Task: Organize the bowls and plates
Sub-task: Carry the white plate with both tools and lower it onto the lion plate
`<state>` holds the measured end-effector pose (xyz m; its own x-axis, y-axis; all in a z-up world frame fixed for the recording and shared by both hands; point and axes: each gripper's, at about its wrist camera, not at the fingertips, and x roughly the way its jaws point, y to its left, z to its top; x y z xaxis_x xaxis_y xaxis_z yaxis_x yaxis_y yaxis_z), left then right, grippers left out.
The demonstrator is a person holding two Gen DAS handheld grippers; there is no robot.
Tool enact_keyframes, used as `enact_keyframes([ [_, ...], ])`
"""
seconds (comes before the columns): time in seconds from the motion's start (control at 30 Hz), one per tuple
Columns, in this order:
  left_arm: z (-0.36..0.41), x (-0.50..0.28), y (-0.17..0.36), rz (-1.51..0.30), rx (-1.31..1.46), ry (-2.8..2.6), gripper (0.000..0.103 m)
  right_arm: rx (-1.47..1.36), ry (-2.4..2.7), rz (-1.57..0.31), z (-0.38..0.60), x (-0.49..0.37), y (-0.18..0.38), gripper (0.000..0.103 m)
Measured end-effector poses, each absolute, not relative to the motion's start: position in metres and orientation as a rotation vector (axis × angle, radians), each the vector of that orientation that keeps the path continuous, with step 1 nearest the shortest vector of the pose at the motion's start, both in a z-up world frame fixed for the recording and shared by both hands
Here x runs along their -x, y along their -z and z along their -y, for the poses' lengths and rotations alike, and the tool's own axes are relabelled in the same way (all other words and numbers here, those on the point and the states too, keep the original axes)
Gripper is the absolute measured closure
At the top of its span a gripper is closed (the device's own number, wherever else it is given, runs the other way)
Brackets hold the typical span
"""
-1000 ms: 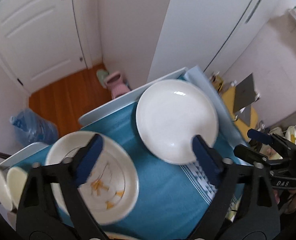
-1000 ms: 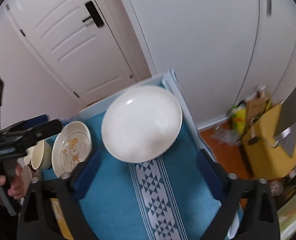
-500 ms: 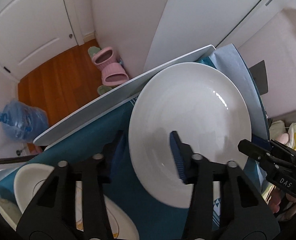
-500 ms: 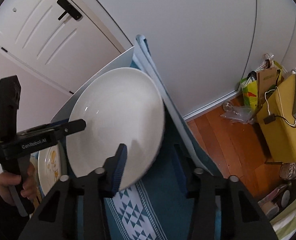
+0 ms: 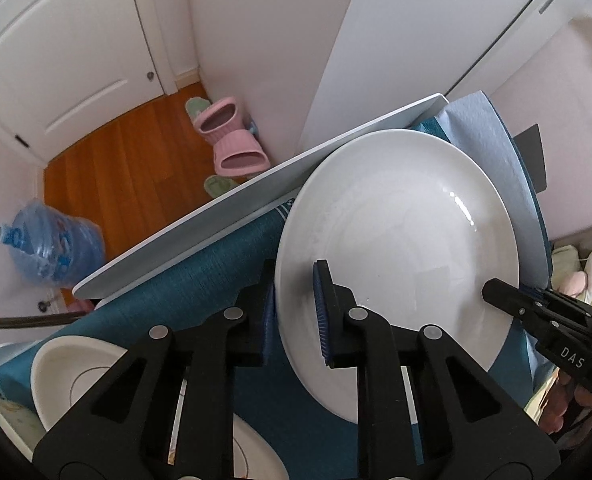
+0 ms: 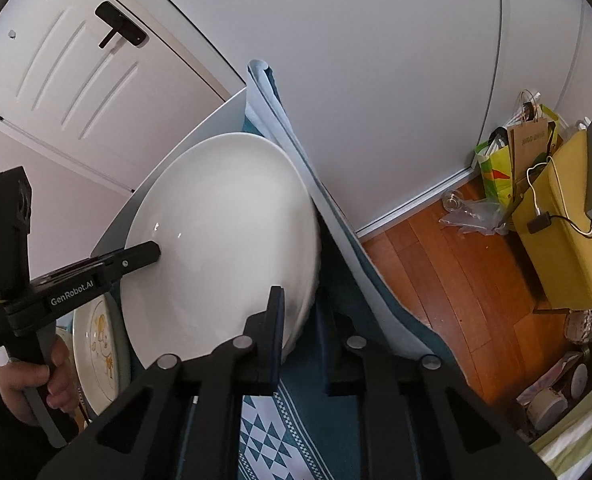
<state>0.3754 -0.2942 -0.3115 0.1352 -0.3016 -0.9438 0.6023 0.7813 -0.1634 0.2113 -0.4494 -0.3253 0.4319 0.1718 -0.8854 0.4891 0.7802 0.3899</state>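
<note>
A large plain white plate lies on the blue cloth at the table's far corner. My left gripper is shut on its left rim: one blue pad sits on the plate's face, the other is under the edge, and the jaws are closing tight. My right gripper clamps the opposite rim of the plate the same way, its jaws closing too. Each gripper shows in the other's view, the right gripper at the plate's right edge and the left gripper at its left edge. Whether the plate has left the cloth I cannot tell.
A cream plate with a yellow cartoon and a cream dish sit left of the white plate. The table's white edge runs just beyond. On the floor are a water jug, pink slippers and a yellow box.
Both grippers came down from above the table to the white plate, one on each side. Their wide-open jaws closed onto its rim.
</note>
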Motion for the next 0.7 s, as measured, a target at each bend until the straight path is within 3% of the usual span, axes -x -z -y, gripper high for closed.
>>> enact_keyframes([
  [0.47,0.283,-0.349,0.275,-1.191,-0.263,0.625,0.087,-0.591,0.178,-1.086,0.445,-0.208,0.307,0.089],
  [0.7,0.257,-0.319,0.235,-1.124,-0.177,0.540,0.087,-0.507,0.090,-1.052,0.439,-0.204,0.268,0.090],
])
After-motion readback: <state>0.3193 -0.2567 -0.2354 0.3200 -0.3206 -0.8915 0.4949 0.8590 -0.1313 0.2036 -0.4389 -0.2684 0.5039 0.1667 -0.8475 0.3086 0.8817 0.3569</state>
